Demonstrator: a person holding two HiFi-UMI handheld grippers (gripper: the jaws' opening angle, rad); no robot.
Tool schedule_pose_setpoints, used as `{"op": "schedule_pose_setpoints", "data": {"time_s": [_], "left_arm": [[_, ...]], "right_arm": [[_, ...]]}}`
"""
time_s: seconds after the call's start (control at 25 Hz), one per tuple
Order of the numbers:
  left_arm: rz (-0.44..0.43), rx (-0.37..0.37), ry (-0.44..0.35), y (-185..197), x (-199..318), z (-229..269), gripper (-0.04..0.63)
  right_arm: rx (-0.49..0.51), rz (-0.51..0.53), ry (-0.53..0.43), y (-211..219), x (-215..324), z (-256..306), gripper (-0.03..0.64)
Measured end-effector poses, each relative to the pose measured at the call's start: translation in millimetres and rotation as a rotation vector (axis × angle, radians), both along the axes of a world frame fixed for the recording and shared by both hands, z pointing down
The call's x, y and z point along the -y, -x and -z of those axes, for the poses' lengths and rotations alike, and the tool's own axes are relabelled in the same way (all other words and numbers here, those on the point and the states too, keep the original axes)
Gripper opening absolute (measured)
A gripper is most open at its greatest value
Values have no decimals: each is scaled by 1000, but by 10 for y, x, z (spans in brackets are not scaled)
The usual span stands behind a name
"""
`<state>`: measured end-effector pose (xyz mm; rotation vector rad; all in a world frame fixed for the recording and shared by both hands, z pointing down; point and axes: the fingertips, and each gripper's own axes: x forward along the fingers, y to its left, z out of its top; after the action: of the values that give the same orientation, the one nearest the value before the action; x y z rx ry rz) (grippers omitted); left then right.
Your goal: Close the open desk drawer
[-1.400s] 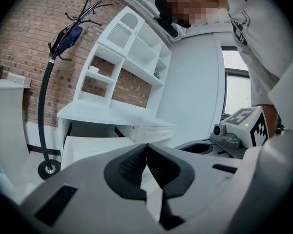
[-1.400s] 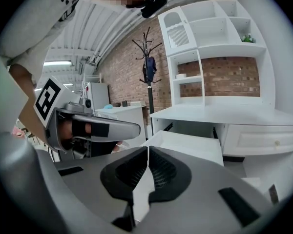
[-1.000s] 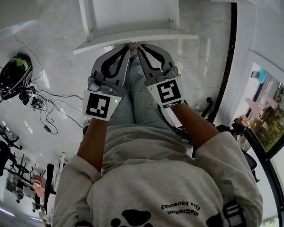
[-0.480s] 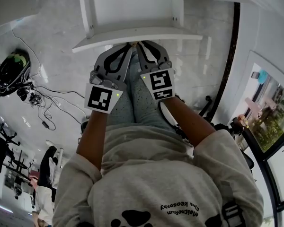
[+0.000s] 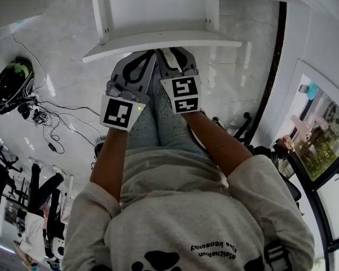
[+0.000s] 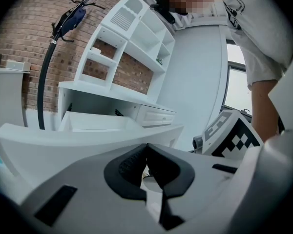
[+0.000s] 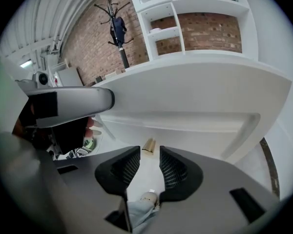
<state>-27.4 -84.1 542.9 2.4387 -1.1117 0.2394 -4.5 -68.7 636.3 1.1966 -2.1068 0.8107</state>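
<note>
Pale glossy floor point(image 5: 56, 44) lies under everything, with loose cables point(image 5: 51, 123) well off to the person's left and a dark strip along the wall on the right. Closest in the head view are the person's grey sweater point(image 5: 181, 224) and bare forearms, reaching down to the two tools. Since a second ago both have come closer to the drawer, and the right tool point(image 5: 164, 52) has swung in against the left tool point(image 5: 151, 54), its marker cube point(image 5: 181, 95) now nearly touching the other's. The left tool's jaws are together with nothing between them. The right tool's jaws stand a narrow gap apart, and a brass knob point(image 7: 148, 146) sits just beyond their tips, not between them.

Both sets of tips are at the middle of the drawer point(image 5: 175, 37), against or just short of its front panel. It is pulled well out from under the tabletop point(image 6: 97, 89), and open floor lies on either side of it. Inside, only its white bottom shows. Beside it is a second drawer point(image 6: 156, 115), shut. Farther back stand white shelves point(image 6: 136, 38), a brick wall point(image 6: 19, 33) and a coat stand point(image 7: 119, 33).
</note>
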Motion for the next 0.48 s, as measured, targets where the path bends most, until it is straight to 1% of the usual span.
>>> {"op": "schedule_pose_setpoints", "data": {"time_s": [0.08,0.2,0.36,0.48], "left_arm": [[-3,11,2,5,3,-36,18],[-7,23,3,18,9,-68,18],[-11,30,4,32,2,-91,18],[-14,37,6,53,2,-114,18]], "right_arm": [[0,-28,14,3,24,-42,118],[2,-40,25,59,57,-62,117],[-38,-77,54,46,105,-100,117],[-55,-81,69,73,131,-110,117]]}}
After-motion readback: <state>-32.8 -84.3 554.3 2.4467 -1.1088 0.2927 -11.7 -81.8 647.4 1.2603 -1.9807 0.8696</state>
